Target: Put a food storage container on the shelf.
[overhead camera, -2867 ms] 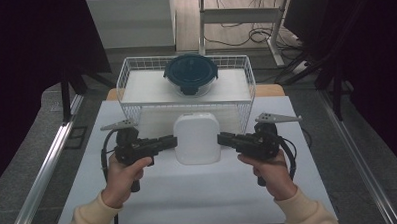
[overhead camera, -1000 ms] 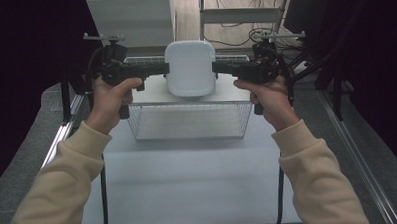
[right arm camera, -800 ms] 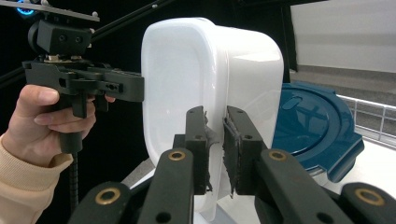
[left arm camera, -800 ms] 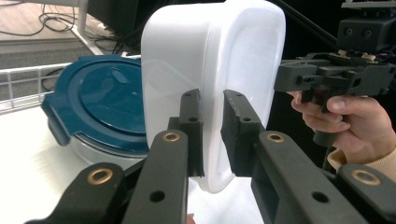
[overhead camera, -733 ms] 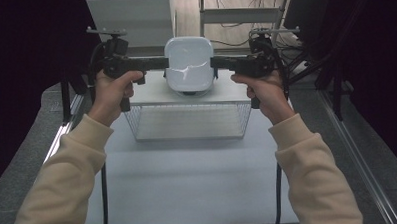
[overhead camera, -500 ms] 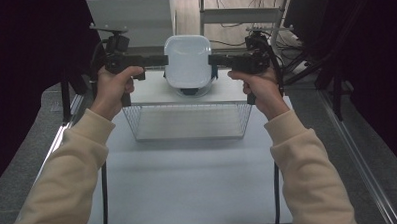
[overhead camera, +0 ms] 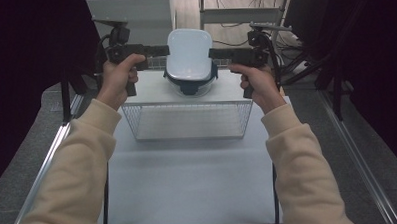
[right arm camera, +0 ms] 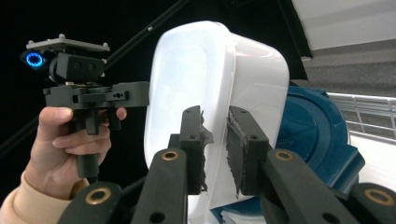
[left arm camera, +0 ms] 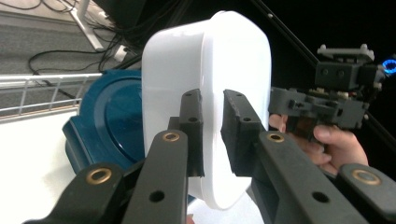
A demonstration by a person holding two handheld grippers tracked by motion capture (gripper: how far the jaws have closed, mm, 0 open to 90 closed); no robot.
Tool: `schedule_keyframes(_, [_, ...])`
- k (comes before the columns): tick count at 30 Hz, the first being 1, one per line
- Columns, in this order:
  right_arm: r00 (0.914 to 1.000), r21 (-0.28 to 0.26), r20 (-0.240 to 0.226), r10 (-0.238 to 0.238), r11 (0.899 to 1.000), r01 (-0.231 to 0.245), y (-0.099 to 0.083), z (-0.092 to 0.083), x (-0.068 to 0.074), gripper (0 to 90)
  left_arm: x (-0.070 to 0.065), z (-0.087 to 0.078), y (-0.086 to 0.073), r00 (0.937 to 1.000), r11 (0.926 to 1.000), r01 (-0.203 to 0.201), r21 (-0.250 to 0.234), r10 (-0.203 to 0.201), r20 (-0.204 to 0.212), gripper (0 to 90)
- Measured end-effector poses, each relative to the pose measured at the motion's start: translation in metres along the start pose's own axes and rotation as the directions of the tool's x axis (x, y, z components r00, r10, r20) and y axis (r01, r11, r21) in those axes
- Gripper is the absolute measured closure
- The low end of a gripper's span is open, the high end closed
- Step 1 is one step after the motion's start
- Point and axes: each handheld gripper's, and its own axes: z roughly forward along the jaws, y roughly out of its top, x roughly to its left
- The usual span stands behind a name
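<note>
A white rounded-square container (overhead camera: 188,52) hangs tilted between both grippers, its lower edge at a dark blue lidded bowl (overhead camera: 190,86). My left gripper (overhead camera: 167,49) is shut on the container's left wall; in the left gripper view the pads (left arm camera: 192,135) clamp the container (left arm camera: 224,70) in front of the blue lid (left arm camera: 107,126). My right gripper (overhead camera: 210,54) holds the opposite wall. Its jaws have just been opening a little, and in the right gripper view the container (right arm camera: 210,70) wall is still between its pads (right arm camera: 243,154).
The blue bowl stands on a white board (overhead camera: 151,93) laid over an upturned wire basket (overhead camera: 187,123) at the back of the white table (overhead camera: 189,182). Black stands and cables crowd the floor behind. Each gripper view also shows the other hand's gripper (left arm camera: 327,105) (right arm camera: 93,95).
Both hands carried the white container farther back and slightly down, over the blue lidded bowl. The container has tipped, and the bowl now shows under its lower edge.
</note>
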Motion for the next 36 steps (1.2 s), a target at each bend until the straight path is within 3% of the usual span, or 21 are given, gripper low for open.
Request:
schedule_keyframes(5, [0.9957, -0.019, -0.021, 0.090, 0.996, -0.090, 0.003, 0.006, -0.011, 75.4, 0.009, 0.006, 0.005, 0.9989, 0.9989, 0.046, -0.001, -0.046, -0.008, 77.1])
schedule_keyframes(12, [0.9833, -0.037, -0.046, 0.176, 0.983, -0.178, 0.006, 0.013, -0.027, 75.6, 0.019, 0.013, 0.006, 0.9959, 0.9959, 0.090, -0.009, -0.090, 0.003, 75.0])
schedule_keyframes(16, [0.9782, -0.048, -0.050, 0.202, 0.978, -0.204, 0.006, 0.017, -0.031, 75.0, 0.024, 0.016, 0.007, 0.9939, 0.9939, 0.110, -0.010, -0.110, 0.000, 73.9])
schedule_keyframes(19, [0.9766, -0.046, -0.040, 0.211, 0.976, -0.213, 0.006, 0.020, -0.035, 74.0, 0.027, 0.019, 0.006, 0.9936, 0.9939, 0.110, -0.006, -0.110, -0.024, 73.1])
schedule_keyframes(22, [0.9743, -0.043, -0.037, 0.222, 0.974, -0.224, 0.005, 0.021, -0.038, 73.5, 0.029, 0.020, 0.005, 0.9929, 0.9929, 0.118, -0.012, -0.118, -0.014, 72.5])
schedule_keyframes(30, [0.9808, -0.056, -0.030, 0.193, 0.979, -0.194, 0.005, 0.021, -0.037, 69.2, 0.026, 0.021, 0.003, 0.9951, 0.9950, 0.098, -0.020, -0.098, -0.010, 66.8])
schedule_keyframes(33, [0.9882, -0.057, -0.020, 0.152, 0.987, -0.153, 0.004, 0.021, -0.033, 58.9, 0.022, 0.016, 0.003, 0.9966, 0.9944, 0.075, -0.075, -0.077, -0.029, 53.4])
schedule_keyframes(36, [0.9970, -0.070, 0.034, 0.070, 0.995, -0.067, 0.005, 0.015, -0.025, 44.2, 0.015, 0.006, 0.003, 0.9964, 0.9948, 0.007, -0.102, -0.016, -0.084, 44.2])
